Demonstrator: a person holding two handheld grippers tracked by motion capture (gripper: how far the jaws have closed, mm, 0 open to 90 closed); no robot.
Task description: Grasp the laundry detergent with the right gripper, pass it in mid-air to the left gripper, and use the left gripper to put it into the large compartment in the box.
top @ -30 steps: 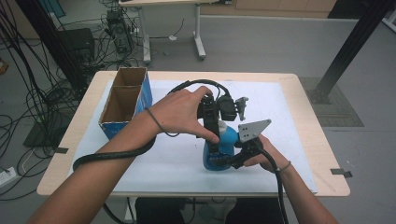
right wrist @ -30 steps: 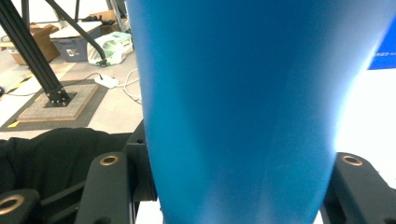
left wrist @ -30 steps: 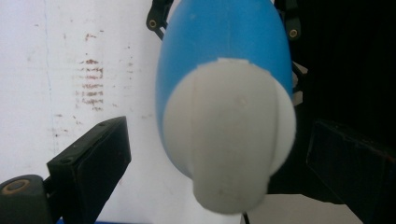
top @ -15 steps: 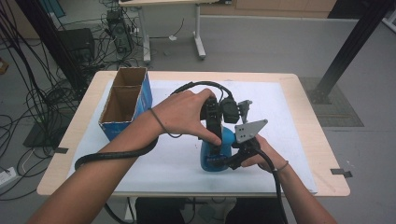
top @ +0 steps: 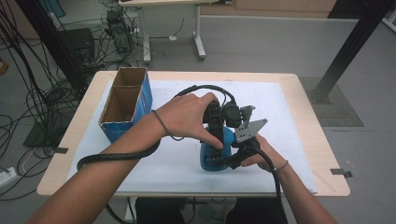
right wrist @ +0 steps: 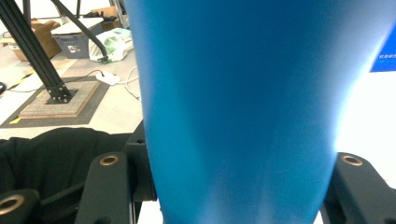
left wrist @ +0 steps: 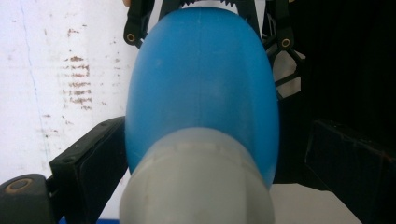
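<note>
Your right gripper (top: pixel 219 161) is clamped on the lower body of the blue bottle (top: pixel 215 154), jaws drawn in against both its sides in the right gripper view. The bottle stands on the white mat (top: pixel 289 116) near the table's front edge, at about 4 o'clock from the open cardboard box (top: pixel 123 105). Your left gripper (top: pixel 215 126) comes down over the bottle's top; its jaws flank the blue body below the grey cap (left wrist: pixel 196 182), though I cannot tell whether they press.

Blue bottle (top: pixel 215 156) with grey cap (left wrist: pixel 196 186), blue-sided cardboard box (top: pixel 125 106), white mat (top: pixel 285 121)
</note>
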